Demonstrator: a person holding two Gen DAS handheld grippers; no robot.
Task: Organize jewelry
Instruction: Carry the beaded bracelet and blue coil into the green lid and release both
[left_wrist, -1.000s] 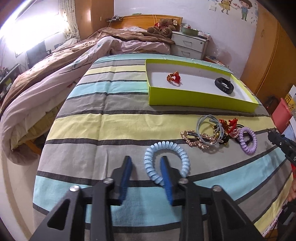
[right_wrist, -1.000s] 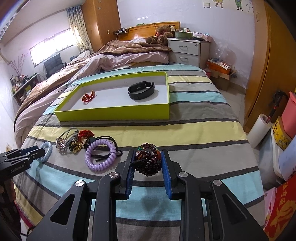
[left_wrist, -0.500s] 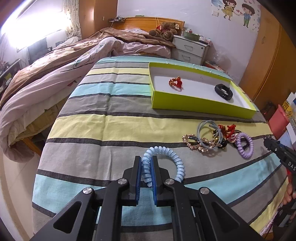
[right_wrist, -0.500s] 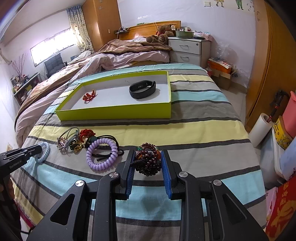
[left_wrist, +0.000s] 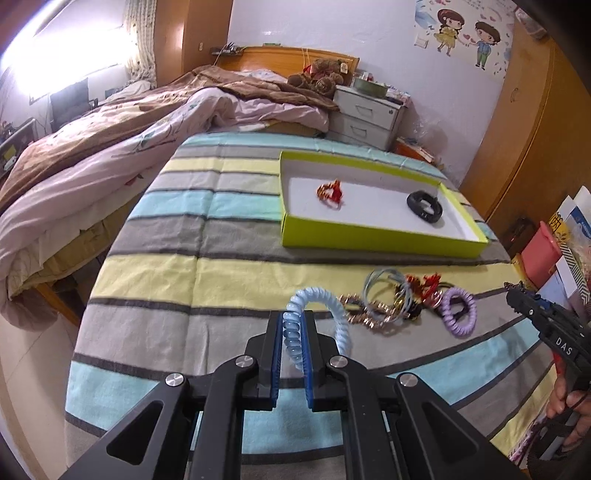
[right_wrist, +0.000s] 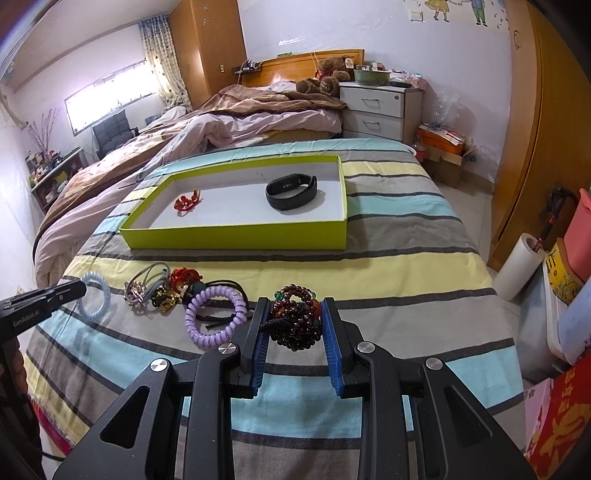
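Right gripper (right_wrist: 293, 325) clamped on dark bead bracelet (right_wrist: 294, 320). Purple coil hair tie (right_wrist: 215, 316) just left of fingers. Green tray (right_wrist: 236, 236) ahead, black wristband (right_wrist: 291, 192) inside. Left gripper (right_wrist: 79, 290) far left.

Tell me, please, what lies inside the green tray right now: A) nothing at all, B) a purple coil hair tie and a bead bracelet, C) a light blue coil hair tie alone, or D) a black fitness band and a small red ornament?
D: the green tray holds only the black fitness band and the small red ornament.
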